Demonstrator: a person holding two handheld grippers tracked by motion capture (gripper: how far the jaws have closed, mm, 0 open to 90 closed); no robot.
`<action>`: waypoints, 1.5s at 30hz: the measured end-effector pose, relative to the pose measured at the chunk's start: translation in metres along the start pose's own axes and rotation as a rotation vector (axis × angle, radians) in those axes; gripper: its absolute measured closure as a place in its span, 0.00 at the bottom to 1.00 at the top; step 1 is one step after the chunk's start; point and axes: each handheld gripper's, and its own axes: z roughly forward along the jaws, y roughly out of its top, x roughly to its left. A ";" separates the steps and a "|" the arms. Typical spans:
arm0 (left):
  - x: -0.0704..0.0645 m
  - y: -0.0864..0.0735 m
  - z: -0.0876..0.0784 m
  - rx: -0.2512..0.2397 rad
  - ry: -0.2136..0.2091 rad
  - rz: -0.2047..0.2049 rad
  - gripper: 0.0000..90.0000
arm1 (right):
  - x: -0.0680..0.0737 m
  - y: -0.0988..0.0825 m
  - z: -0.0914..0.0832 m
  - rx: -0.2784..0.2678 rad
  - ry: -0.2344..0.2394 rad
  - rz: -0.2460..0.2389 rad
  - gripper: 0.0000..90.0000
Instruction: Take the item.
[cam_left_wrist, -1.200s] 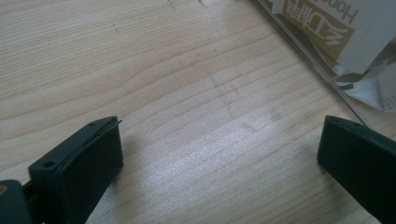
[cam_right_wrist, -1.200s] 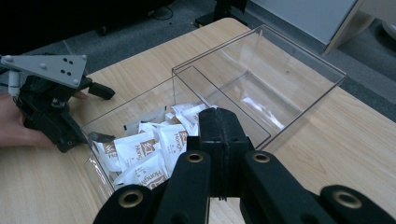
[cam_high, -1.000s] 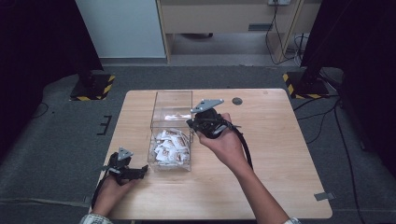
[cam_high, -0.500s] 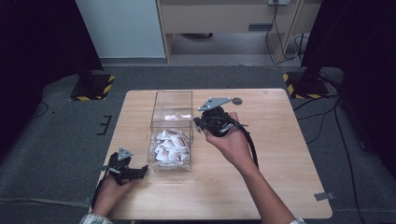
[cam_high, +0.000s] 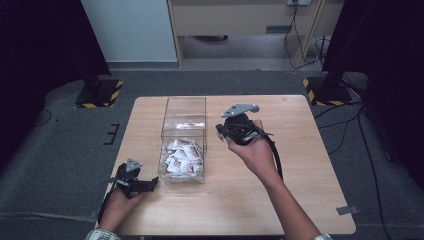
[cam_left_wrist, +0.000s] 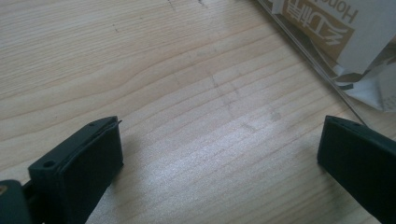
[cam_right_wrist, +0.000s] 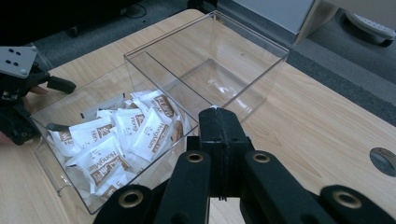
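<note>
High view: right hand-held gripper (cam_high: 220, 131) pressed together, empty, just beside clear box (cam_high: 184, 102) holding sachets (cam_high: 182, 157).

Sachet (cam_left_wrist: 327, 28) print cut off by the left gripper view's top edge, round dark disc (cam_right_wrist: 384, 161) clipped at the right gripper view's edge, packet (cam_high: 182, 156) lettering too small from high up.

Two claws (cam_high: 150, 184), one two-compartment box (cam_high: 184, 116)

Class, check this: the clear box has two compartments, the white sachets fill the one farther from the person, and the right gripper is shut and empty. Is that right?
Not quite: the sachets lie in the nearer compartment of the clear box, as the high view shows. The right gripper is indeed shut and empty.
</note>
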 end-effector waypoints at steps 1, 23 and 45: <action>0.000 0.000 0.000 0.000 0.000 0.000 0.00 | -0.001 -0.001 -0.001 0.001 -0.003 0.004 1.00; 0.000 0.000 0.000 0.000 0.000 0.000 0.00 | -0.028 -0.019 -0.005 0.003 -0.067 0.051 1.00; 0.000 0.000 0.000 0.000 0.000 0.000 0.00 | -0.060 -0.048 -0.004 0.025 -0.110 0.129 1.00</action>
